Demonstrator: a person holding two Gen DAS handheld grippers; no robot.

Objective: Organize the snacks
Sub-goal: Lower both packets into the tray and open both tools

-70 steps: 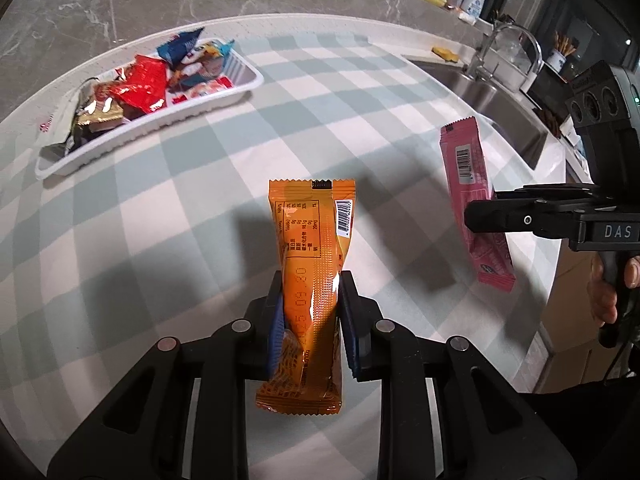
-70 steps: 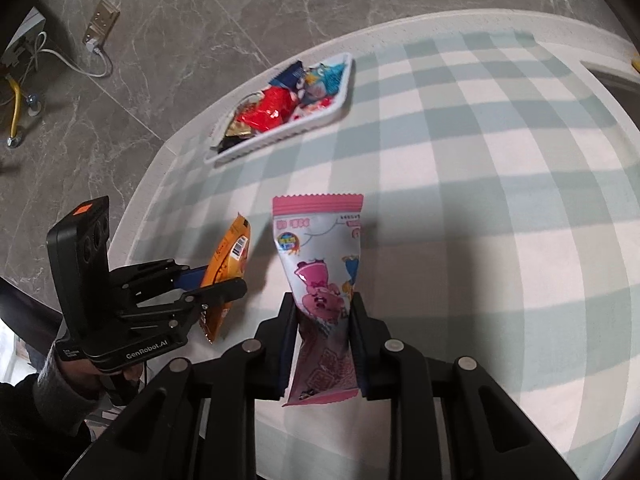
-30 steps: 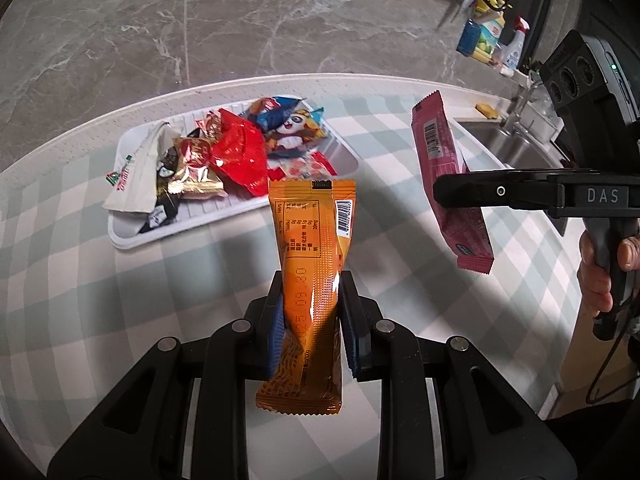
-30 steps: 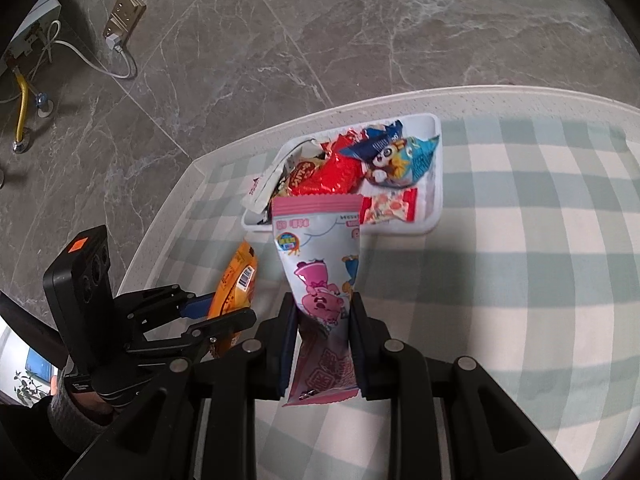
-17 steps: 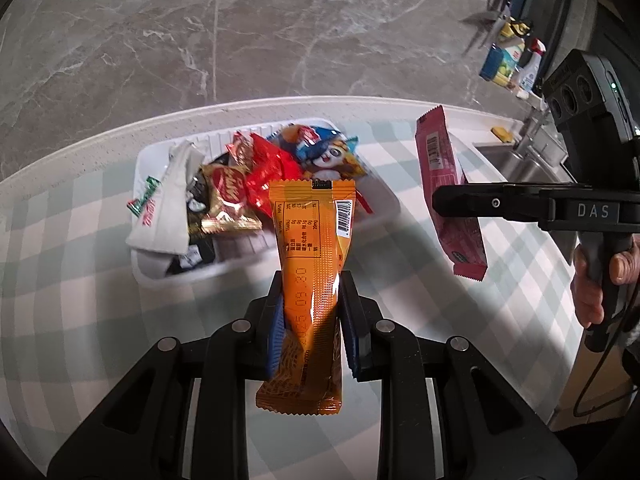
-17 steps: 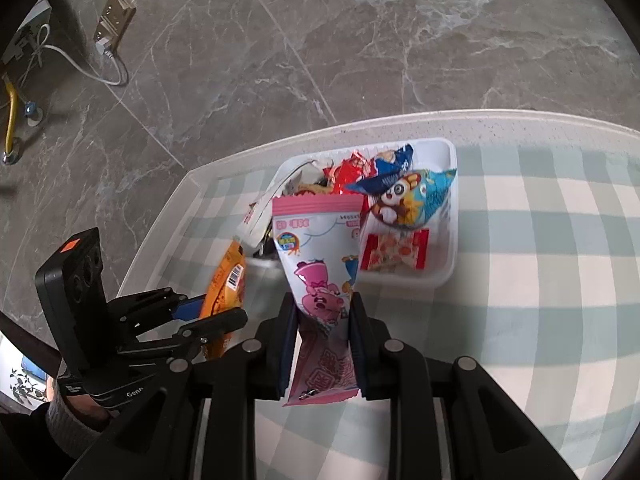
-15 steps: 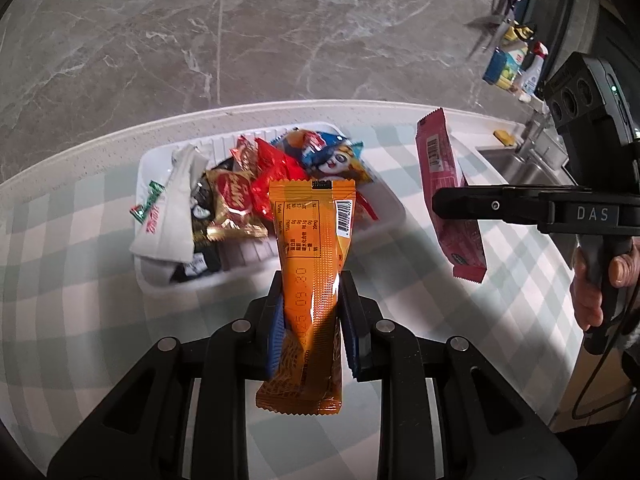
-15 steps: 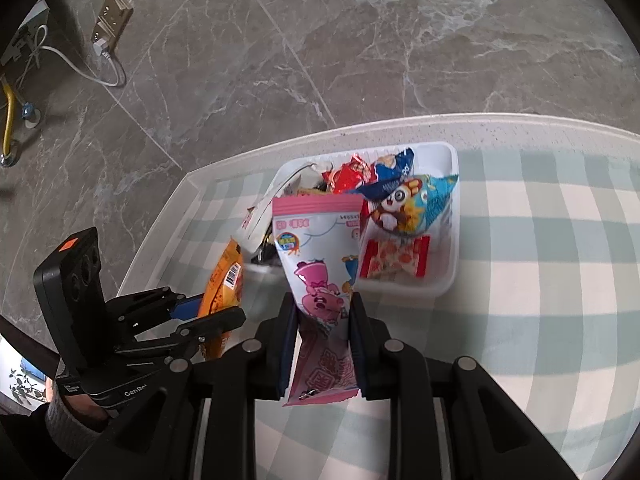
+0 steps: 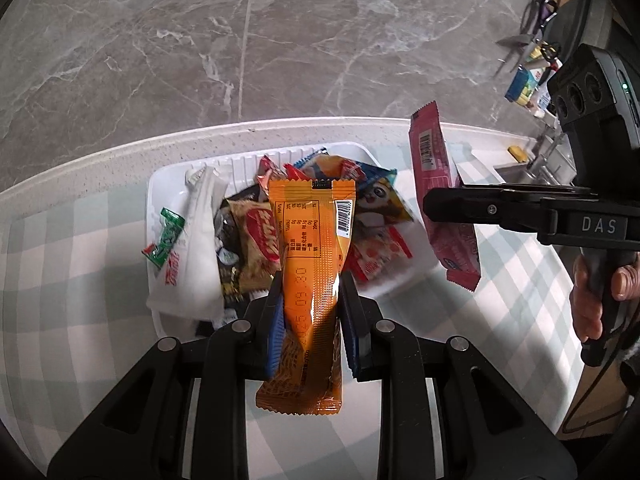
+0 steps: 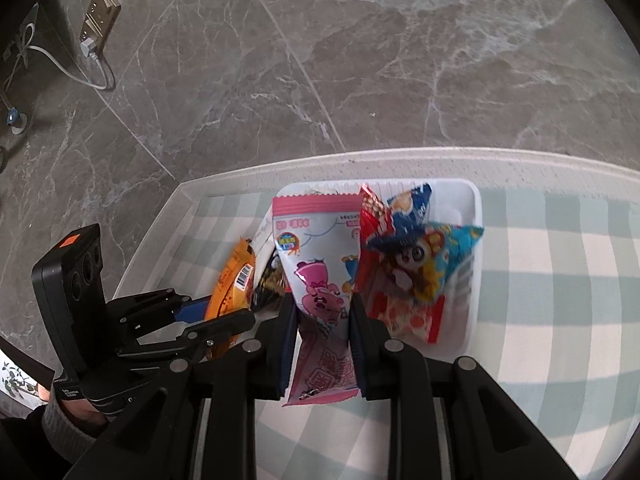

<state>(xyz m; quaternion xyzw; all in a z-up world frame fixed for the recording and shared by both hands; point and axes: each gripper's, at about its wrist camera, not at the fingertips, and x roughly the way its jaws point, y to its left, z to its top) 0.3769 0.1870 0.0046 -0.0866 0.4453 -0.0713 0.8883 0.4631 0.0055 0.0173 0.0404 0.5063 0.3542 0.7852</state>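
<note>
Clamped in the left gripper (image 9: 310,316), an orange snack packet (image 9: 310,264) stands lengthwise along the fingers, its long axis running away from the camera toward the white tray (image 9: 168,176). Its back faces the camera: a printed panel, a barcode at the upper right corner, crimped seals at both ends, and a stamped date down the middle. The far end hangs over the tray's contents, the near end sticks out behind the pads.

To the right, the right gripper (image 9: 430,206) is closed on a pink snack packet (image 9: 438,196), held upright and slightly tilted, barcode near the top, above the tray's right edge. From the right wrist view its front is white and pink with a cartoon pig.

Inside the tray lie a white sachet (image 9: 192,248), a gold-and-red wrapper (image 9: 256,240) and a blue cartoon packet (image 9: 380,200), on a checked tablecloth (image 9: 80,300).
</note>
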